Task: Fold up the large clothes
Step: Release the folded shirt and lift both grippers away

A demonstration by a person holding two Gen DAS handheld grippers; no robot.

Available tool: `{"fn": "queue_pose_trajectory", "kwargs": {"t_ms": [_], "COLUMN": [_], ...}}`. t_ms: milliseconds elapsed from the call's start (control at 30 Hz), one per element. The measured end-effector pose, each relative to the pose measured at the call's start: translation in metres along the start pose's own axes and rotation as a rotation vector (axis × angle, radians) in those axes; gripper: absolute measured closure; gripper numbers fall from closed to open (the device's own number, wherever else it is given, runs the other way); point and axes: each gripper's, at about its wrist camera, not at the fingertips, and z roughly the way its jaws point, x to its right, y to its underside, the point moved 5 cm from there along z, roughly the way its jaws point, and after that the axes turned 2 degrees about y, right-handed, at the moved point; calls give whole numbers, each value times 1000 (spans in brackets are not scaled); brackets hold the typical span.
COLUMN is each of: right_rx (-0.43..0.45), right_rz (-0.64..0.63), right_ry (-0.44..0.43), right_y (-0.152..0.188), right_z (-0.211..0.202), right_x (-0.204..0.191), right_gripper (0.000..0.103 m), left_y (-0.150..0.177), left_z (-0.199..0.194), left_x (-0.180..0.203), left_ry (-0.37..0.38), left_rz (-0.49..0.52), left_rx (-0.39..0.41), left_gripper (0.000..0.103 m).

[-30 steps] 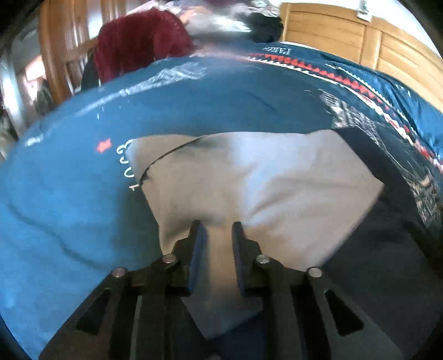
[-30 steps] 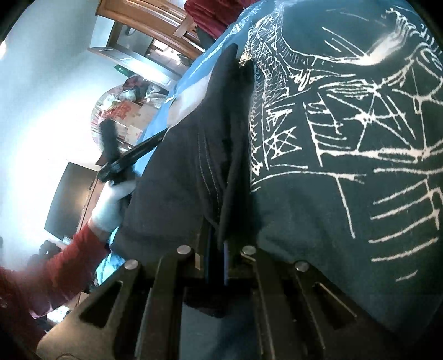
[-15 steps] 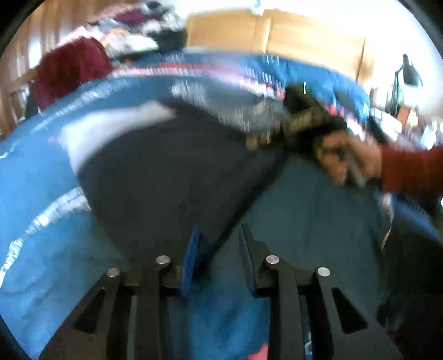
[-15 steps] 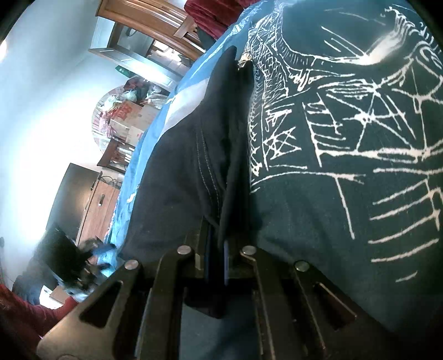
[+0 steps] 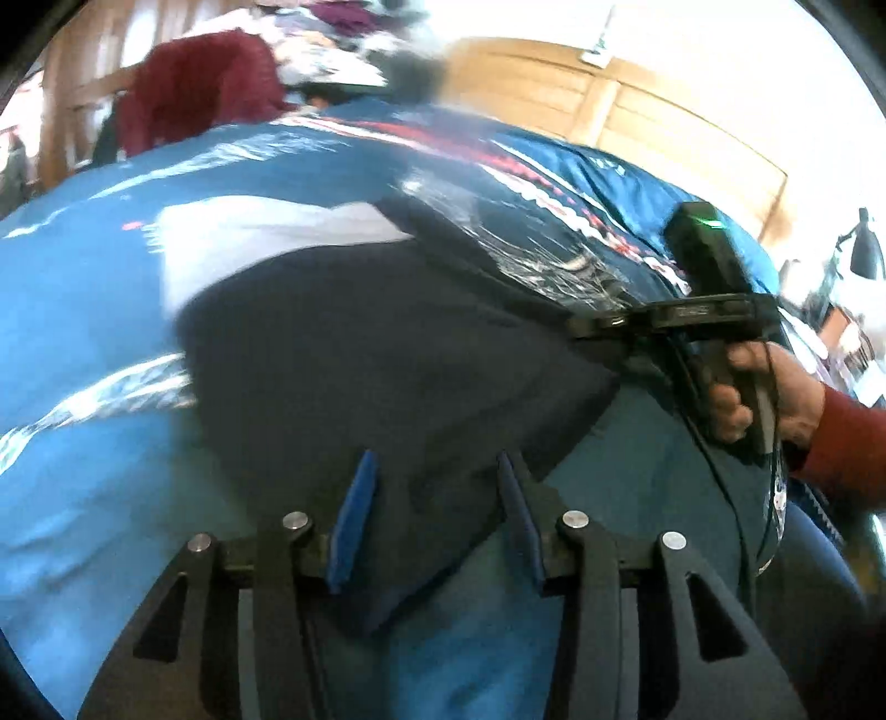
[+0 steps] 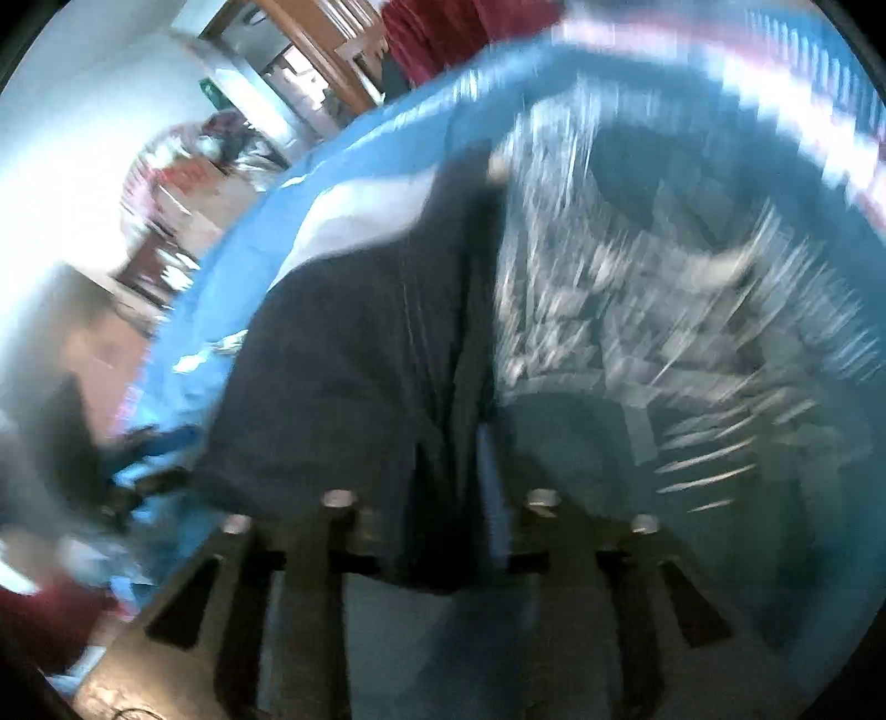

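A dark navy garment (image 5: 387,354) lies spread on the blue patterned bedspread (image 5: 83,387), with a pale grey part (image 5: 249,238) showing at its far left. My left gripper (image 5: 437,487) is open just above the garment's near corner, holding nothing. A hand in a red sleeve (image 5: 847,443) holds my right gripper (image 5: 592,327) at the garment's right edge. The right wrist view is blurred by motion. There, the right gripper (image 6: 443,487) has its fingers parted, and a dark fold of the garment (image 6: 360,360) lies loosely between them.
A dark red garment (image 5: 194,88) hangs over a wooden chair at the back left, beside a heap of clothes (image 5: 332,50). Wooden panelling (image 5: 637,111) stands behind the bed. A black lamp (image 5: 864,249) is at the far right.
My left gripper let go of the pale cloth, opened wide and drew back to the near corner. The dark layer now covers most of the pale part. The right gripper's fingers have parted and it is moving.
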Motion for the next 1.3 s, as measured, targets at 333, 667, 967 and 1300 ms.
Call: {"fn": "queue_pose_trajectory", "kwargs": {"t_ms": [333, 667, 967, 1300], "right_rx": [-155, -121, 62, -146], "right_rz": [-134, -212, -220, -138], "right_ry": [76, 173, 256, 332], "right_y": [-79, -14, 56, 129], "right_z": [130, 69, -43, -18], "right_x": [-12, -46, -100, -66], "right_gripper": [103, 39, 4, 3], "left_y": [42, 75, 87, 96], "left_z": [-10, -12, -4, 8], "left_x": [-37, -43, -21, -8], "left_ry": [-108, -267, -400, -568], "left_rz": [-218, -282, -291, -346], "left_rx": [4, -97, -189, -180], "left_gripper": [49, 44, 9, 0]}}
